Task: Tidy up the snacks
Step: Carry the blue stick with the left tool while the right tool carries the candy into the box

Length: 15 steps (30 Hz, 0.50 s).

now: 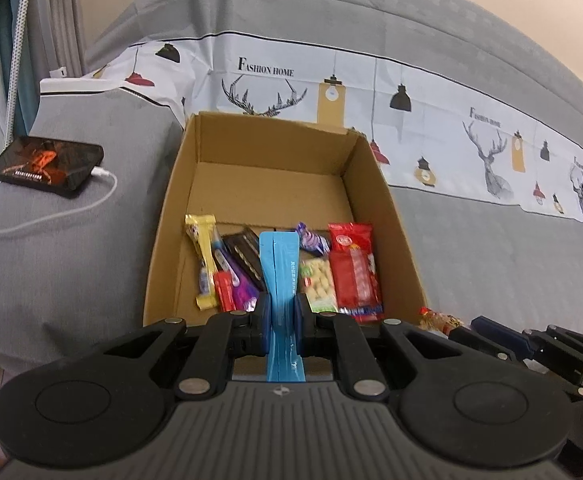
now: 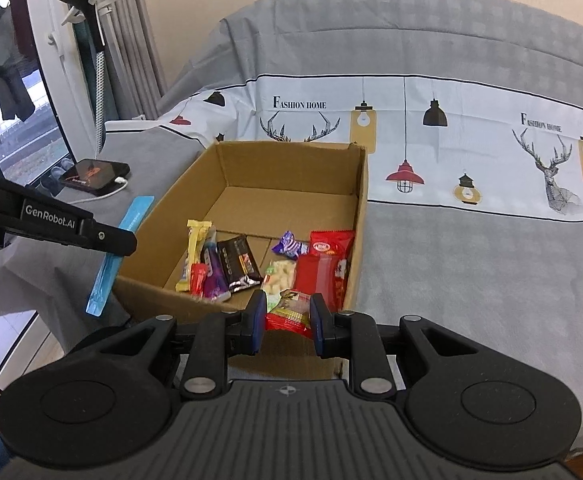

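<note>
An open cardboard box (image 1: pixel 275 160) (image 2: pixel 291 172) stands on a grey sofa. Several snack packs lie in its near half: a yellow bar (image 1: pixel 202 256), a dark chocolate pack (image 1: pixel 247 256), a cracker pack (image 1: pixel 318 284) and a red pack (image 1: pixel 353 268) (image 2: pixel 325 268). My left gripper (image 1: pixel 281 316) is shut on a long blue stick packet (image 1: pixel 279 276) (image 2: pixel 121 248), held above the box's near edge. My right gripper (image 2: pixel 287 320) is shut on a small red and yellow snack pack (image 2: pixel 289 312) at the box's near right corner.
A phone (image 1: pixel 47 164) (image 2: pixel 93 174) with a white charging cable lies on the sofa arm left of the box. A printed cloth (image 1: pixel 411 112) covers the sofa back. A window and curtain are at far left. Grey seat cushion (image 2: pixel 471 272) extends right of the box.
</note>
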Tool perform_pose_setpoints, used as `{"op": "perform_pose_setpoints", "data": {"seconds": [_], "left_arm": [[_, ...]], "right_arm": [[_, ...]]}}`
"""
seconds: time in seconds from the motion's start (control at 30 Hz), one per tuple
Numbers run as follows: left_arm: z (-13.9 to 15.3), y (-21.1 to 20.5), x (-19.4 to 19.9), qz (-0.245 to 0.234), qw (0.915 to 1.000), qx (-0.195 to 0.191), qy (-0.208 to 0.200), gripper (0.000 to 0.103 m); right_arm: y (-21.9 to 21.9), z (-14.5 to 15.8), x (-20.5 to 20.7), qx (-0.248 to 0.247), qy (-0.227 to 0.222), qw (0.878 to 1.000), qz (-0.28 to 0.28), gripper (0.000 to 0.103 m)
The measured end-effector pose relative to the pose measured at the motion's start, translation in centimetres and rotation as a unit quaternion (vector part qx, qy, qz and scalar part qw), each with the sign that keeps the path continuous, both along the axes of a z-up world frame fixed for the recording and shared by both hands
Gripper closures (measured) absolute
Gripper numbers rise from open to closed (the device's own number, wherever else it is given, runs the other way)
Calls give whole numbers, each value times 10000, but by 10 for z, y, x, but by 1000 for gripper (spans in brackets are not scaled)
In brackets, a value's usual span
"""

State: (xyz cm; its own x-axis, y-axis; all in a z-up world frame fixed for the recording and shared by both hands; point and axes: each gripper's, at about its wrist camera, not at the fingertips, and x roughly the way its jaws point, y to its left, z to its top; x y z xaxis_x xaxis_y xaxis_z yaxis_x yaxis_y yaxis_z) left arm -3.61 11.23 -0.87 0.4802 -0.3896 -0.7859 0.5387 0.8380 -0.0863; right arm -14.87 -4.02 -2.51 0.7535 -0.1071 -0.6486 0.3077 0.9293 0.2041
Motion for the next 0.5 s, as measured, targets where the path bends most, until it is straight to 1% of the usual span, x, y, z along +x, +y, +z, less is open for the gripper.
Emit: {"op": "perform_pose_setpoints", "data": {"seconds": [0.27, 0.5], "left_arm": [[-6, -21, 36, 20, 10000, 65, 38, 91], [-27, -34, 64, 36, 9995, 217, 216, 91]], "right_arm": [[-21, -5, 42, 59, -50, 10000, -34, 79], [-34, -17, 73, 207, 14, 9998, -6, 79]]}}
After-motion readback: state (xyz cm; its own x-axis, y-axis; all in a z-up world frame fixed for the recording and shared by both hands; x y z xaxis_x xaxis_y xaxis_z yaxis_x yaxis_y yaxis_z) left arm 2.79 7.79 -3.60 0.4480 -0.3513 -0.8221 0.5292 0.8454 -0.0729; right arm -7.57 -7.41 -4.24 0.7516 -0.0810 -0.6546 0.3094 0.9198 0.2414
